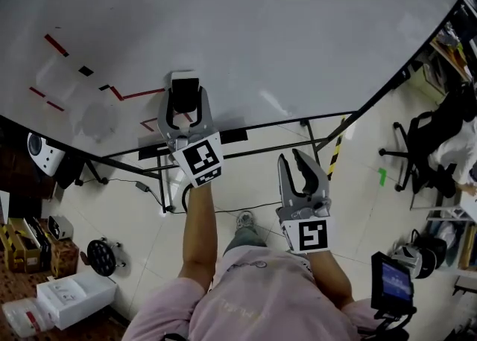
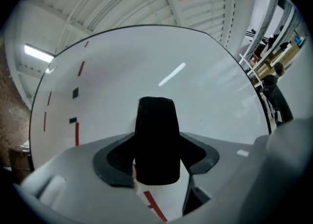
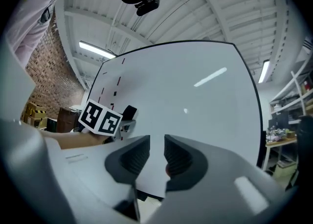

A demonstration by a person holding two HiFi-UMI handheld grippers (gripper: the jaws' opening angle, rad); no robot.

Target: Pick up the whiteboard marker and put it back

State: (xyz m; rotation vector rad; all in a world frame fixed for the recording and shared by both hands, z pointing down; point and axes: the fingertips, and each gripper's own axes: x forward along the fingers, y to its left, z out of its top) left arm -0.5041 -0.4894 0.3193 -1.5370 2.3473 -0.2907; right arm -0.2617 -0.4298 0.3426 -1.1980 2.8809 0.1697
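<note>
A large whiteboard [image 1: 261, 27] fills the upper head view, with red line marks [image 1: 138, 94] and small black marks on its left part. My left gripper [image 1: 184, 103] is up against the board near those marks. It is shut on a black textured block with a white end [image 1: 185, 91], which looks like a board eraser [image 2: 155, 145]. My right gripper [image 1: 300, 162] hangs lower, off the board's bottom edge. Its jaws [image 3: 156, 155] stand a narrow gap apart with nothing between them. No marker shows in any view.
The board's black stand bars [image 1: 253, 129] and a yellow-black striped leg [image 1: 335, 150] run below its edge. Boxes [image 1: 71, 298] sit on the floor at the left. An office chair [image 1: 436, 135] is at the right, with a person at the right edge.
</note>
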